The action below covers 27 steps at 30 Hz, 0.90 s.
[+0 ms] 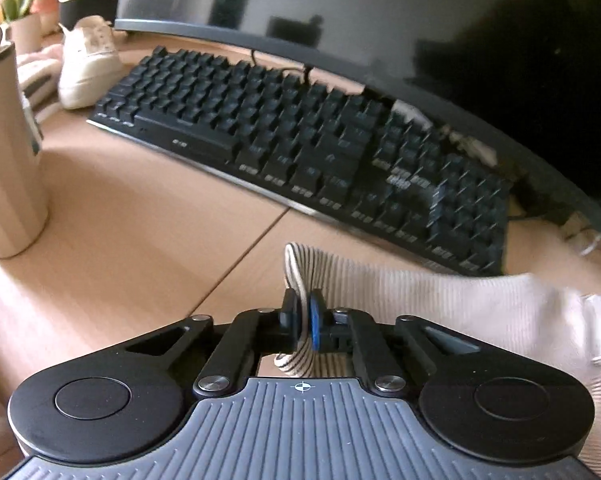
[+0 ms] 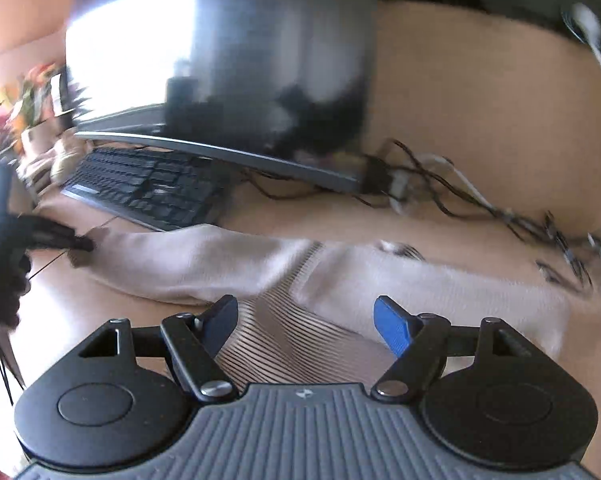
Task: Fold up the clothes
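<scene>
Two tongs work over one pale ribbed garment [image 2: 228,264] that lies stretched across the wooden table [image 1: 140,216], just in front of a black keyboard [image 1: 300,140] and a dark monitor [image 1: 380,12]. Left tongs [image 1: 301,316] are pinched fully together on a striped edge of the garment, the cloth running up between the pads and off to the right across the table. Right tongs [image 2: 306,322] stand wide apart above a striped, folded part of the same garment; the blue pads [image 2: 392,326] touch nothing, and cloth lies below the gap between them. In the right wrist view the left tongs show at the far left edge, at the garment's end. A beige ribbed cup [image 1: 8,168] stands at the left of the table, a white shoe [image 1: 88,60] rests beside the keyboard's far corner, and tangled cables [image 2: 440,184] lie behind the monitor's right end.
</scene>
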Motion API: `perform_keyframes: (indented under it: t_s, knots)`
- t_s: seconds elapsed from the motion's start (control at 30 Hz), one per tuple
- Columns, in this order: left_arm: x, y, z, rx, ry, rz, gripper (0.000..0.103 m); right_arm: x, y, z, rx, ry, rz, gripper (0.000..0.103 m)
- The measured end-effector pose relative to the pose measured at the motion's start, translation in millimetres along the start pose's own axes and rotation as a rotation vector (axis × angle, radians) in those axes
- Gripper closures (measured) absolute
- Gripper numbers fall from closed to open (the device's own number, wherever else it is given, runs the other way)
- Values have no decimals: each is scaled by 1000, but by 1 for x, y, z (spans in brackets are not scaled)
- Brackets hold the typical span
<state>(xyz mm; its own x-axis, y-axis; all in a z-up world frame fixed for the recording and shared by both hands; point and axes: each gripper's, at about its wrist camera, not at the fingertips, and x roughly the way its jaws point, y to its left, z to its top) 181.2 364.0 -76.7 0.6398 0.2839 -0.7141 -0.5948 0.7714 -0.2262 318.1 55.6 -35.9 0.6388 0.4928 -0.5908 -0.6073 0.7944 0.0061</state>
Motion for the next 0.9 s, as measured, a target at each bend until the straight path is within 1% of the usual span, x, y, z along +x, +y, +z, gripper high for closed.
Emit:
perform_keyframes:
  t_s: [0.1, 0.17, 0.23, 0.33, 0.4, 0.47, 0.5, 0.53, 0.57, 0.6, 0.63, 0.7, 0.73, 0.77, 0.8, 0.83, 0.9]
  knots:
    - [-29, -5, 12, 15, -37, -80, 98, 10, 33, 10, -81, -52, 57, 27]
    - [-50, -14, 18, 41, -78, -127, 98, 17, 56, 17, -134, -89, 101, 27]
    - [-69, -24, 23, 64, -117, -185, 98, 24, 80, 23, -175, -130, 157, 27]
    - [-90, -40, 28, 89, -149, -274, 98, 37, 119, 31, -223, -191, 247, 28]
    - [-99, -52, 30, 102, -161, -326, 98, 44, 140, 33, -261, -237, 257, 30]
    - [-105, -66, 31, 110, -166, -388, 98, 51, 155, 36, -292, -269, 239, 36]
    - [-107, -74, 31, 113, -167, -420, 98, 54, 160, 37, -303, -279, 224, 44]
    - [-110, -82, 32, 116, -169, -453, 98, 55, 161, 40, -307, -284, 212, 57]
    - [-112, -90, 32, 119, -170, -486, 97, 55, 161, 43, -305, -289, 197, 66]
    - [-113, -97, 32, 129, -170, -515, 97, 54, 158, 46, -297, -294, 180, 84]
    - [-115, -103, 33, 144, -176, -532, 91, 51, 152, 50, -278, -298, 157, 92]
    - [-118, -115, 35, 166, -202, -551, 65, 44, 128, 58, -221, -293, 104, 94]
    - [-118, -120, 36, 175, -212, -557, 35, 41, 110, 61, -176, -278, 72, 95]
    - [-117, -124, 37, 184, -219, -560, 21, 38, 92, 64, -132, -264, 40, 95]
    - [-114, -128, 38, 195, -220, -564, 19, 33, 72, 67, -83, -250, 10, 95]
    - [-109, -133, 35, 212, -204, -570, 18, 26, 50, 69, -25, -238, -20, 95]
    - [-92, -149, 27, 263, -140, -575, 15, 10, 12, 71, 51, -241, -89, 95]
